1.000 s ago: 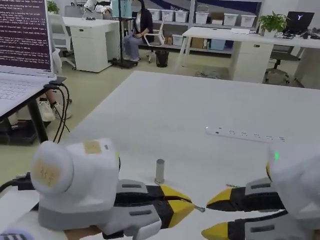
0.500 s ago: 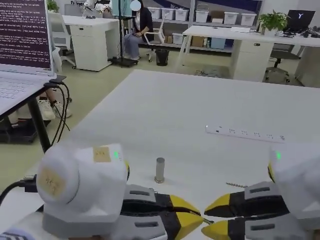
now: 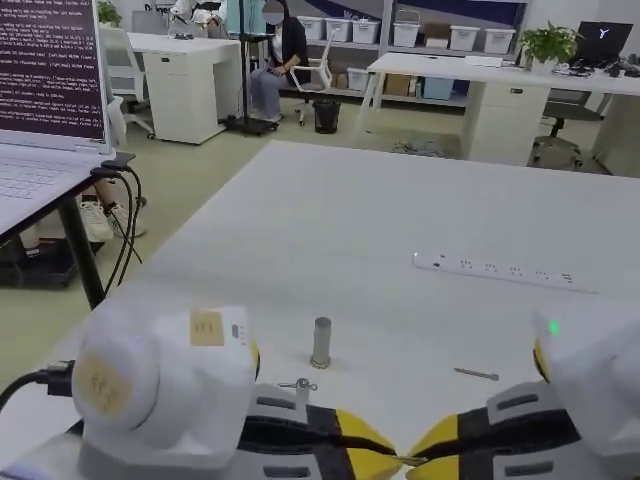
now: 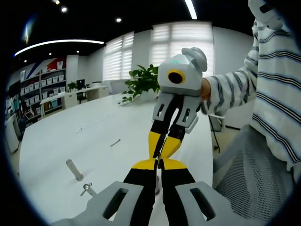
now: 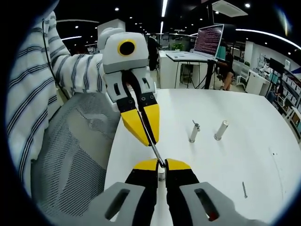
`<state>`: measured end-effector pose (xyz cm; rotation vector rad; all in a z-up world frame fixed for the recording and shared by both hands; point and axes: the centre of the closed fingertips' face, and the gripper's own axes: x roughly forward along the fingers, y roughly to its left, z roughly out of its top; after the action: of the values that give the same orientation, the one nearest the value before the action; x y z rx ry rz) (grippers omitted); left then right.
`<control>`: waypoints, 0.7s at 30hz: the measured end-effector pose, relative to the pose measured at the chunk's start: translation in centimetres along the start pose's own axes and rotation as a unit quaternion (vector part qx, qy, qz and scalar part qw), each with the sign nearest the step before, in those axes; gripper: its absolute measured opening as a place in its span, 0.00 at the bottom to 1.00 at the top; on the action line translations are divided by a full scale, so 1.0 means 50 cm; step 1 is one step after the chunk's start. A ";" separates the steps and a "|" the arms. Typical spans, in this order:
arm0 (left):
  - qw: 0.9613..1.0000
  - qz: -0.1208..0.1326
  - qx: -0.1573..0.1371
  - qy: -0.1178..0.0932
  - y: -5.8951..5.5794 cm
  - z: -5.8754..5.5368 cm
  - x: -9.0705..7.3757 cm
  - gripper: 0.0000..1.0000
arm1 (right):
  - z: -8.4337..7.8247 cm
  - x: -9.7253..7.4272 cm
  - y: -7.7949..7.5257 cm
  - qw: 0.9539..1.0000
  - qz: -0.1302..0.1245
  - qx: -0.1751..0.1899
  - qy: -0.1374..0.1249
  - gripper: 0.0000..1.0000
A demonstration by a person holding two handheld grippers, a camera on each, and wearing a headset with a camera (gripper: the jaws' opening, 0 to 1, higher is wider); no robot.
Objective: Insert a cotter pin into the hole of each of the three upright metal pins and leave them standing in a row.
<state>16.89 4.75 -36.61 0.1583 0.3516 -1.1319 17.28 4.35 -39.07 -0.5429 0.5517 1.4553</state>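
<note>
My left gripper (image 3: 392, 462) and right gripper (image 3: 428, 456) meet tip to tip at the table's near edge. The left gripper (image 5: 149, 137) is shut on a thin cotter pin (image 5: 155, 150), whose free end reaches the right gripper (image 5: 160, 165). The right jaws are closed on a small metal pin (image 5: 161, 175), mostly hidden between them. A bare metal pin (image 3: 321, 343) stands upright mid-table. Just in front of it stands a second pin (image 3: 302, 389) with a cotter pin through its top. Another cotter pin (image 3: 476, 374) lies loose to the right.
A white power strip (image 3: 490, 268) lies across the table further back. A laptop (image 3: 45, 110) sits on a stand to the left with cables hanging. A person's striped sleeve (image 4: 244, 84) holds the right gripper (image 4: 163, 149). Desks, chairs and a seated person are far behind.
The right gripper's jaws have gone from apart to shut. Both grippers have dropped toward the near edge, tips now touching. The pin with its cotter has come out from behind the left gripper.
</note>
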 end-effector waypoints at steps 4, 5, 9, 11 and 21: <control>1.000 -0.001 0.001 0.012 -0.004 -0.013 0.001 0.00 | -0.002 0.000 0.004 1.000 0.003 -0.013 0.007 0.00; 1.000 0.000 0.000 0.015 -0.003 -0.017 0.001 0.00 | -0.003 0.000 0.005 1.000 0.005 -0.015 0.008 0.00; 1.000 0.006 -0.009 0.027 -0.003 -0.031 0.002 0.00 | -0.008 -0.002 0.006 1.000 0.004 -0.019 0.016 0.00; 0.999 0.008 -0.008 0.030 -0.004 -0.034 0.002 0.00 | -0.010 -0.003 0.010 1.000 0.006 -0.023 0.020 0.00; 0.999 0.020 0.001 0.045 0.005 -0.048 0.013 0.08 | -0.026 -0.008 0.011 0.998 -0.010 -0.039 0.042 0.00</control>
<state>16.88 5.03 -39.08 0.2179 0.4244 -1.0882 16.71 3.22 -39.80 -0.6728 0.5549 1.4441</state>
